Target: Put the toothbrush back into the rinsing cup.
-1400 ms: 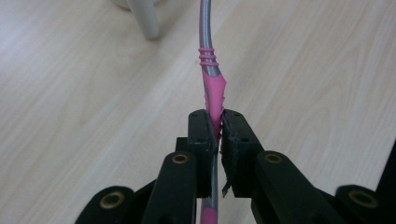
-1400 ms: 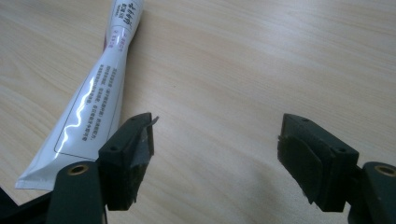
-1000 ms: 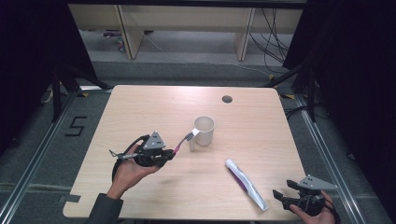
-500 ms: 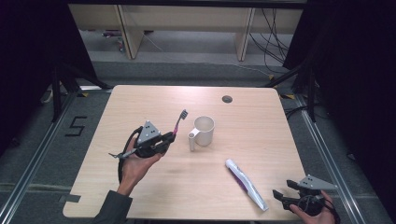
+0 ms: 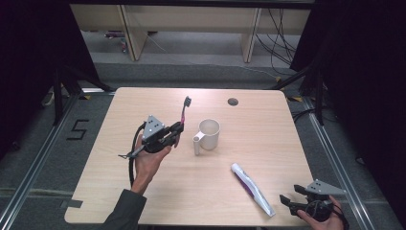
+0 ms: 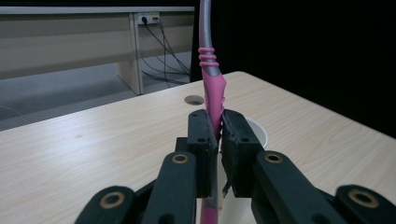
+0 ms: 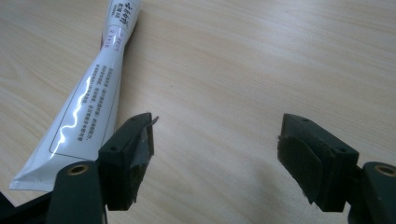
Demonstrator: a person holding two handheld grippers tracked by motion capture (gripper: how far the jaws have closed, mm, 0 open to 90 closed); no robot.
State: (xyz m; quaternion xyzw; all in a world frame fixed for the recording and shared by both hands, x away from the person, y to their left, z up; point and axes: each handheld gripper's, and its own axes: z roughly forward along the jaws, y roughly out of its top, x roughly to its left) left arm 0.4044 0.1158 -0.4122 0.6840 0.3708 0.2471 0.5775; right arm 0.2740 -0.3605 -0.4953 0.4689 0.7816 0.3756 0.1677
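From the high view, the left gripper [image 5: 176,134] holds a pink toothbrush [image 5: 184,115] upright beside the mug [image 5: 208,135]. Left gripper view: jaws clenched low on its slim, light, probably slippery handle. Right gripper view: jaws released beside the toothpaste tube [image 7: 93,98].

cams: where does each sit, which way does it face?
High view: above the person's side, facing forward and down on the table; forearm, both hands.
Left gripper view: on the left hand-held gripper, facing along shut jaws holding the toothbrush by the mug.
Right gripper view: on the right hand-held gripper, facing down; open jaws.
Shared: tube.
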